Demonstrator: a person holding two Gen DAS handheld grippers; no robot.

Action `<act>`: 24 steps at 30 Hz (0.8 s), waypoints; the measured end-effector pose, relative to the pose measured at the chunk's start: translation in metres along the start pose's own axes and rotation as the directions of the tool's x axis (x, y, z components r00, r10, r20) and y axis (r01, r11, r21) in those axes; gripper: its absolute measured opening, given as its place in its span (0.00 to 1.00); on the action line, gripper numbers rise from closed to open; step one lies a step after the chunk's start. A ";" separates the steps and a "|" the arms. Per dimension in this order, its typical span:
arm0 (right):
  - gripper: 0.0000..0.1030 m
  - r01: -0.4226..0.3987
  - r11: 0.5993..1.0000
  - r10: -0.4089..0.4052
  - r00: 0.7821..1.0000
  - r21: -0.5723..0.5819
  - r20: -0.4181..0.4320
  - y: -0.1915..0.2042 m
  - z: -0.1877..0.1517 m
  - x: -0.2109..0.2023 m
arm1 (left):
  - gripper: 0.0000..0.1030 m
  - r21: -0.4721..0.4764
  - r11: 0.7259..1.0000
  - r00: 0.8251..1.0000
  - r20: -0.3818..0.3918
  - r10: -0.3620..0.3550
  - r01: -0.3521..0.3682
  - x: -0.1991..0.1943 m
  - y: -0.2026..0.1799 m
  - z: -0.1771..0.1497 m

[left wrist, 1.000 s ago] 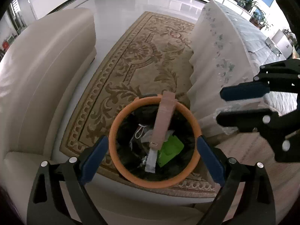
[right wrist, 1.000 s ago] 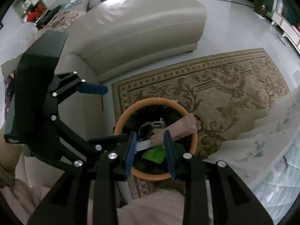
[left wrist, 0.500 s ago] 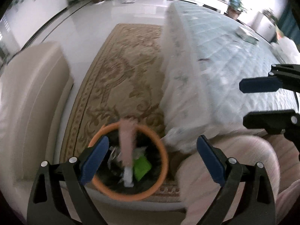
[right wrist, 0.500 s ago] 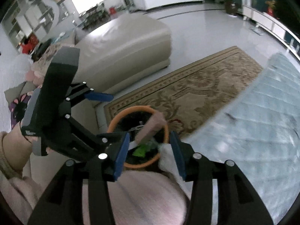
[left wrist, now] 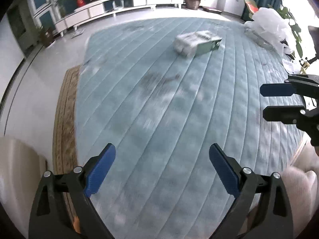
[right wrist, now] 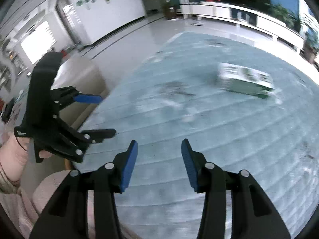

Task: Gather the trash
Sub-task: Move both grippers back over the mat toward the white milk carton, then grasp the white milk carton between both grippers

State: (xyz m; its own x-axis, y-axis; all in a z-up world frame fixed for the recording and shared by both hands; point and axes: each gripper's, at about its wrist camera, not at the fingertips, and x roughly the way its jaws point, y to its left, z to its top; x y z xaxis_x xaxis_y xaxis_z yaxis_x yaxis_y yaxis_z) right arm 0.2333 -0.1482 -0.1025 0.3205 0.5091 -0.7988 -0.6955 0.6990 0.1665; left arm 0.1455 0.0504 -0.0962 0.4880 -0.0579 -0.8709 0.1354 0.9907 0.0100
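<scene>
Above the near part of the quilted blue table cover point(left wrist: 159, 99), both grippers hang level and point across it toward a green-and-white carton point(left wrist: 197, 42), which lies on the cover well beyond them, blurred by motion. The left gripper point(left wrist: 162, 167) has its blue-padded jaws spread wide with nothing between them. The right gripper point(right wrist: 159, 159) is parted less far, at a middling gap, and is likewise empty; in the left wrist view it shows at the right edge point(left wrist: 279, 101), side-on, one finger above the other. In the right wrist view the left gripper point(right wrist: 95, 115) sits to the carton's left, over the cover's edge, held by a hand point(right wrist: 12, 159) in a pink sleeve. A crumpled white plastic bag point(left wrist: 269, 25) rests at the cover's far right corner, beyond the carton. A beige sofa point(right wrist: 79, 83) stands off the cover's left side, and a patterned rug point(left wrist: 65, 119) runs along that same edge.
</scene>
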 end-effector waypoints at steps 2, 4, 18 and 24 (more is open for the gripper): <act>0.45 0.038 0.999 -0.038 0.999 0.009 0.002 -0.028 0.005 0.003 | 0.90 0.026 1.000 1.000 0.008 -0.003 0.003 0.013 -0.010 0.023; 0.45 0.059 0.998 -0.059 0.998 0.027 0.018 -0.057 0.013 0.006 | 0.90 0.047 0.999 1.000 0.006 -0.004 0.004 0.029 -0.020 0.046; 0.45 0.152 0.988 -0.153 0.987 0.038 0.037 -0.178 0.062 0.068 | 0.90 0.103 0.994 0.999 -0.003 0.035 -0.035 0.122 -0.031 0.133; 0.45 0.145 0.989 -0.144 0.988 -0.023 0.056 -0.182 0.075 0.080 | 0.90 0.096 0.995 1.000 0.010 -0.008 0.007 0.132 -0.035 0.149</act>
State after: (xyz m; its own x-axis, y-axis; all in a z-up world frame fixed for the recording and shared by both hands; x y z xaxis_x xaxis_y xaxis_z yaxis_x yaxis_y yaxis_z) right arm 0.4334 -0.1968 -0.1539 0.4523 0.4306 -0.7810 -0.6563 0.7536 0.0355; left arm 0.3333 -0.0103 -0.1380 0.4955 -0.0668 -0.8660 0.2209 0.9740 0.0512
